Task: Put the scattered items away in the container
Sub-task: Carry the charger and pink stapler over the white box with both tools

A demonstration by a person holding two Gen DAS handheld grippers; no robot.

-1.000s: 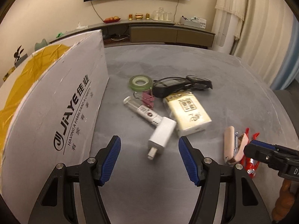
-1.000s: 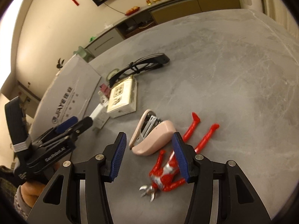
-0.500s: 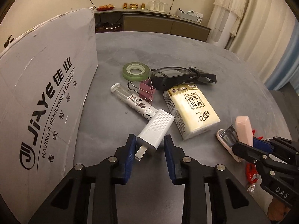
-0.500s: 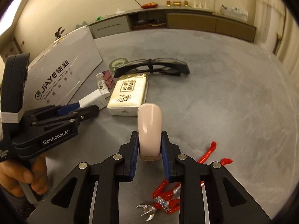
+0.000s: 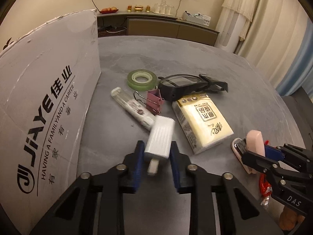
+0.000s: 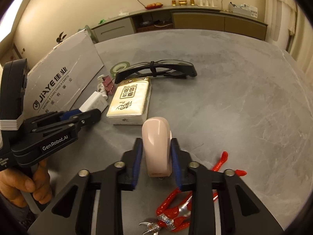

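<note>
My left gripper (image 5: 156, 152) is shut on a white charger plug (image 5: 160, 137), its prong pointing back toward me. My right gripper (image 6: 156, 156) is shut on a pink stapler (image 6: 156, 146), held just above the grey table. The white cardboard box (image 5: 45, 101) with "JIAYE" print stands at the left. On the table lie a tissue pack (image 5: 203, 121), black glasses (image 5: 187, 87), a green tape roll (image 5: 141, 78), a pink binder clip (image 5: 155, 100) and a clear tube (image 5: 133, 105). A red and silver toy figure (image 6: 174, 213) lies under my right gripper.
The grey round table (image 6: 244, 98) stretches wide to the right and back. A person's hand (image 6: 17, 184) holds the left gripper's handle. A sideboard (image 5: 156, 25) with small items stands against the far wall, with curtains at the right.
Both grippers went from open around their items to shut on them: the left took the charger plug, the right took the stapler and lifted it.
</note>
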